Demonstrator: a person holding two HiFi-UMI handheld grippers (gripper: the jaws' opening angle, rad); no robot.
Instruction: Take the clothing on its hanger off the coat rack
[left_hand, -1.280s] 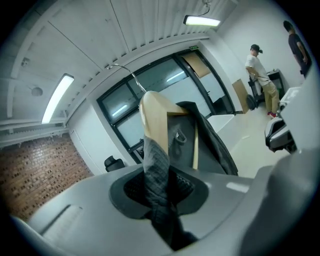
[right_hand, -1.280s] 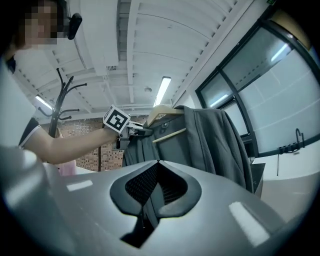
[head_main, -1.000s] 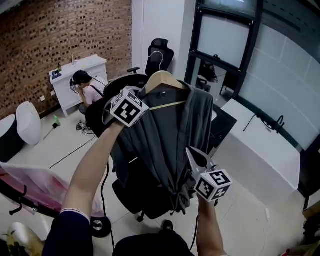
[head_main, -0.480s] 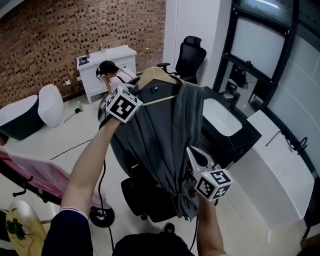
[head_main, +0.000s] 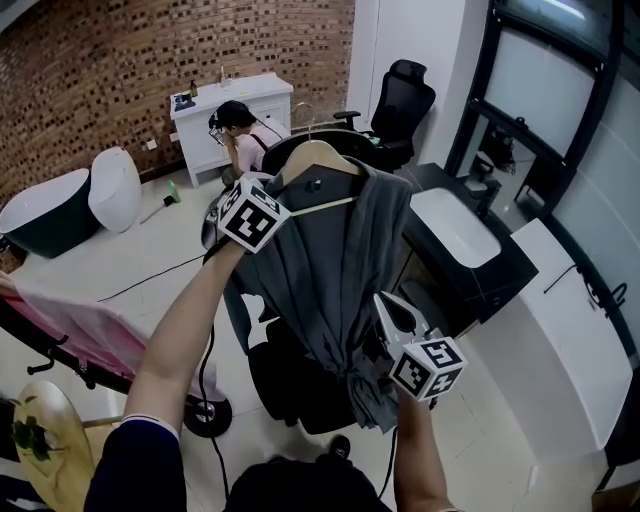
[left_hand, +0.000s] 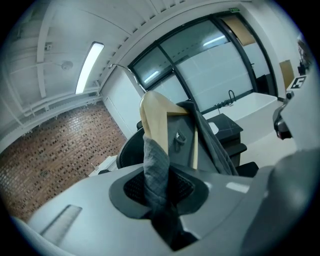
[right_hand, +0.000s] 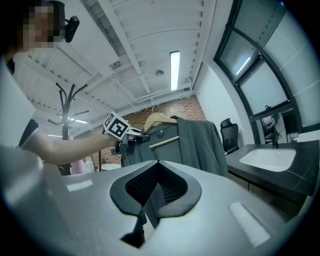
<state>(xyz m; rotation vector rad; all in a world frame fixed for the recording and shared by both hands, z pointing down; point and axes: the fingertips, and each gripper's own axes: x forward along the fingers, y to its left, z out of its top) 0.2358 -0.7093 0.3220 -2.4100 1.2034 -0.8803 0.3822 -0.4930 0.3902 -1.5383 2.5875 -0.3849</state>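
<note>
A dark grey garment (head_main: 340, 270) hangs on a wooden hanger (head_main: 320, 155), held up in the air away from the coat rack (right_hand: 65, 107). My left gripper (head_main: 285, 195) is shut on the garment's shoulder cloth over the hanger's left end. In the left gripper view a fold of grey cloth (left_hand: 157, 170) is pinched between the pads, and the hanger (left_hand: 155, 120) rises behind it. My right gripper (head_main: 382, 300) sits lower, beside the garment's right edge above its knotted hem. Its jaws (right_hand: 152, 192) look shut and point up at the garment (right_hand: 195, 142), with no cloth seen between them.
A black office chair (head_main: 300, 370) stands under the garment. A black counter with a white sink (head_main: 455, 225) is to the right. A person (head_main: 240, 125) sits at a white desk by the brick wall. A pink cloth (head_main: 70, 335) hangs at the left, a round black base (head_main: 205, 415) near it.
The room behind has slid to the right in the head view as the view turns left. The garment and both grippers keep the same pose and grip.
</note>
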